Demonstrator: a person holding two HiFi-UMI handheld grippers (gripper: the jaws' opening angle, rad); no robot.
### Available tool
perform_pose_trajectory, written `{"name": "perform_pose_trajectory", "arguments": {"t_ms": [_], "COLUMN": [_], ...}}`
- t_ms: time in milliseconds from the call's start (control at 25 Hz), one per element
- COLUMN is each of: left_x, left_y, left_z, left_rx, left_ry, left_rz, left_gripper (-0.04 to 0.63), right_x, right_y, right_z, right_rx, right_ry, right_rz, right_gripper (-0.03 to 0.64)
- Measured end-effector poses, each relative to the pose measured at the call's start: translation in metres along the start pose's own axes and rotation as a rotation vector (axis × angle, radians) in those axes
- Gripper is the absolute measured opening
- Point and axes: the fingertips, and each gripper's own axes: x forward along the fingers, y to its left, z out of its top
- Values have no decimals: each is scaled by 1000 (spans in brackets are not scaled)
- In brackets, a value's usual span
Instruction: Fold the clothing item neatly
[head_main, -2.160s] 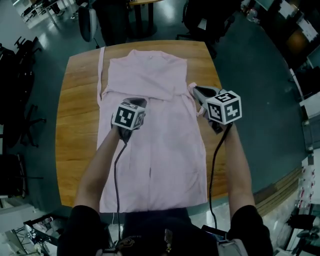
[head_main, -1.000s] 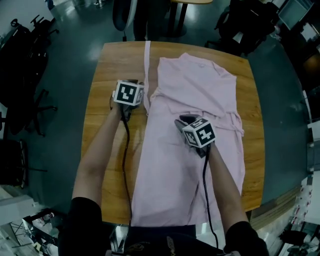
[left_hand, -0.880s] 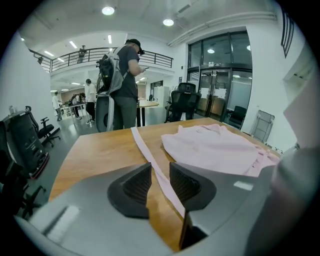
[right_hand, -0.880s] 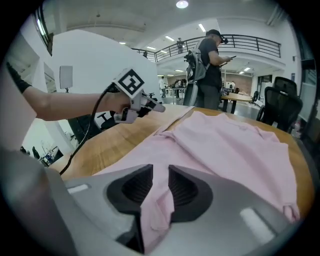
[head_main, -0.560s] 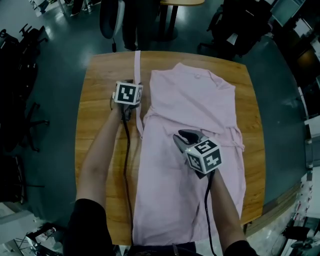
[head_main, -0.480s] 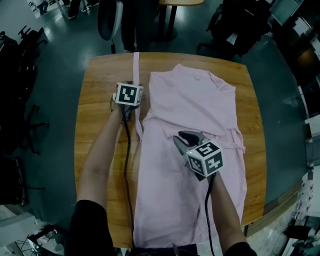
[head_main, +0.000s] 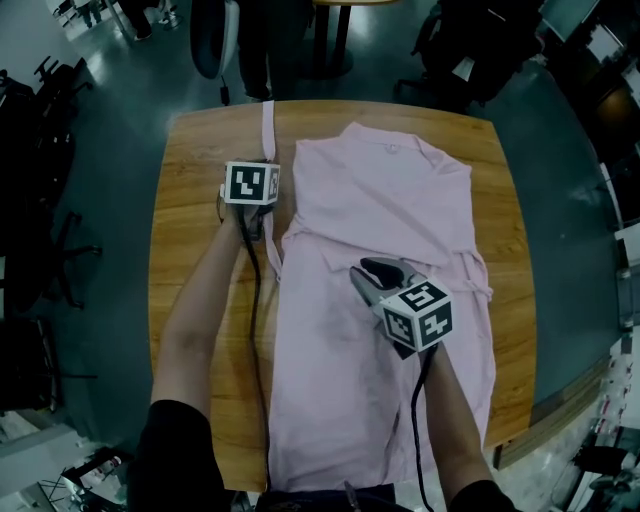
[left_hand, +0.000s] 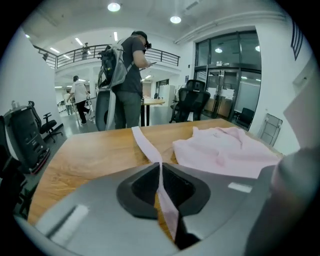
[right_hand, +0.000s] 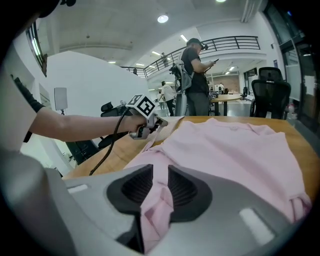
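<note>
Surface (head_main: 195, 230): a wooden top that carried the whole garment; bare wood showed along its left side.
Left hand-held gripper (left_hand: 161, 169): held over the left part of the surface, just left of the garment; its 2 jaws had just been closing and stood pinched together on the strap.
Strap (head_main: 267, 125): a narrow pink band that ran from the far edge of the surface toward the person, passed between the left jaws, and lay along the garment's left edge.
Pink garment (head_main: 390, 200): spread flat down the middle of the surface, collar end at the far side, hem at the near edge.
Right hand-held gripper (right_hand: 159, 172): over the middle of the garment, its 2 jaws clamped on a bunched fold of the pink cloth.
Background: 1 person (left_hand: 127, 75) stood beyond the far edge, beside an office chair (left_hand: 195, 97).
</note>
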Motion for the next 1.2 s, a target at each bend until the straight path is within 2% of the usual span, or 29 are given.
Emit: {"name": "perform_pose_trajectory", "arguments": {"t_ms": [200, 320, 480, 680, 800, 880, 960, 1080, 1200], "left_x": [-53, -94, -140, -172, -172, -166, -158, -144, -135], "left_y": [-39, -71, -121, -211, -270, -301, -322, -334, -342], "left_z": [40, 59, 64, 40, 2, -26, -56, -96, -131], "left_rx": [5, 36, 121, 273, 413, 523, 595, 613, 567], "left_ry": [-114, -173, -227, -266, -220, -160, -79, 44, 171], "left_rz": [-88, -134, -198, -323, -397, -421, -442, -466, -523], "left_gripper": [23, 23, 23, 23, 25, 26, 31, 47, 127], "right_x": [-23, -44, -68, -101, -119, -131, -143, -154, -158], "right_y": [-2, -5, -7, -9, -15, -22, -29, -38, -44], "right_z": [-2, -2, -8, -22, -37, -48, -59, -72, -79], "right_rx": [3, -3, -2, 0, 8, 17, 27, 42, 52], "right_ry": [-22, -39, -52, -56, -43, -33, -25, -18, -11], "right_rz": [-6, -15, -32, -44, -60, -74, -88, -100, -98], "right_gripper": [92, 92, 92, 91, 91, 91, 91, 91, 91]}}
